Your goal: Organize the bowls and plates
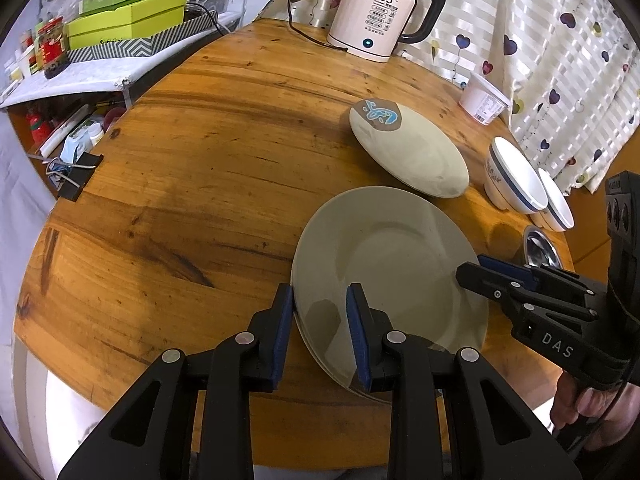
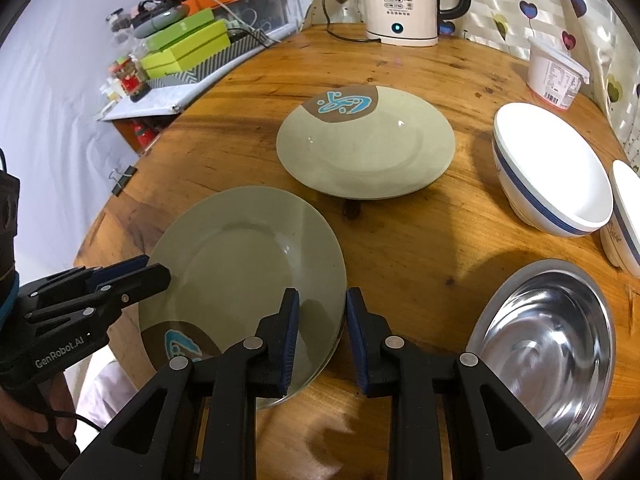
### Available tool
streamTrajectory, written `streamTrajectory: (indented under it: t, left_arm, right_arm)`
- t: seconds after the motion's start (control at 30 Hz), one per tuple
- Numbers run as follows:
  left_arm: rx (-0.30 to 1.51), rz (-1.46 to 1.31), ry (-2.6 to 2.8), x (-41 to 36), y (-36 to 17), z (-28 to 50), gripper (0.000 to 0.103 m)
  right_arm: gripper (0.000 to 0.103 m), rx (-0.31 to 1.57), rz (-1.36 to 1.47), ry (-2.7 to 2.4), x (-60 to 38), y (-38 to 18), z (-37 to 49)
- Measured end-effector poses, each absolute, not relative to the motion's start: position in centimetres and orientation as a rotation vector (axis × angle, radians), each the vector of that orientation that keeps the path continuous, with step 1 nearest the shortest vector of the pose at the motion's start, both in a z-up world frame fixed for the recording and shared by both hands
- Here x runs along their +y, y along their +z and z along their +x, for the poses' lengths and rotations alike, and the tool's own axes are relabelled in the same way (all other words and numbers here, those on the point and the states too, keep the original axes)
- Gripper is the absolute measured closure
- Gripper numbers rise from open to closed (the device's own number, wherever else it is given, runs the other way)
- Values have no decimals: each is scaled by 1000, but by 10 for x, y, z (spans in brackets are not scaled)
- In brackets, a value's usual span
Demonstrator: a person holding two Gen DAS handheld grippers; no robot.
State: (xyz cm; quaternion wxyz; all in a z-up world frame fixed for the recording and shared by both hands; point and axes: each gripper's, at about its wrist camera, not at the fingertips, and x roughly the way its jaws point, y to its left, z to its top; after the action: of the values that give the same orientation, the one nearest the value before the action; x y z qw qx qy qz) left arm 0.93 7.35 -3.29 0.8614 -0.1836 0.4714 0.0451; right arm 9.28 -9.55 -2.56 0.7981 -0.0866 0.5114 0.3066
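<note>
Your left hand-held gripper [image 1: 320, 332] straddles the left rim of the near plate stack [image 1: 390, 280]: one blue pad sits outside the rim, the other over the plate face. The pads do not visibly press on the rim, so treat these jaws as parted around it, not clamped.

Your right hand-held gripper [image 2: 322, 336] straddles the right rim of the same stack [image 2: 244, 264] in the same way. A gap shows between its outer pad and the plate edge, so nothing is gripped here either.

The stack rests on the wooden worktop [image 1: 200, 180], at its near edge. A second plate [image 2: 366, 144] with a blue-and-brown motif lies farther back, apart from the stack.

Two white bowls with blue bands [image 2: 554, 168] stand side by side at the right. A steel bowl [image 2: 548, 340] sits near them, just beside your right hand-held gripper. A kettle [image 1: 384, 12] and a white tub [image 2: 556, 74] stand at the far edge.
</note>
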Motion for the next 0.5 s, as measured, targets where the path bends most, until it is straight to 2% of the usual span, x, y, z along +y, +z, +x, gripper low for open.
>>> streamTrajectory:
  t: [0.23, 0.27, 0.37, 0.5]
  left_arm:
    - [974, -386, 105, 77, -29, 8, 75]
    - [968, -384, 107, 78, -26, 9, 75]
    - [949, -369, 112, 78, -18, 10, 75]
    - [933, -347, 108, 76, -10, 14, 75]
  right_arm:
    - [78, 1088, -157, 662, -102, -17, 94]
    - [77, 1080, -150, 663, -105, -14, 94]
    - [60, 1057, -132, 658, -111, -5, 94]
    - [59, 1037, -110, 664, -118, 4, 94]
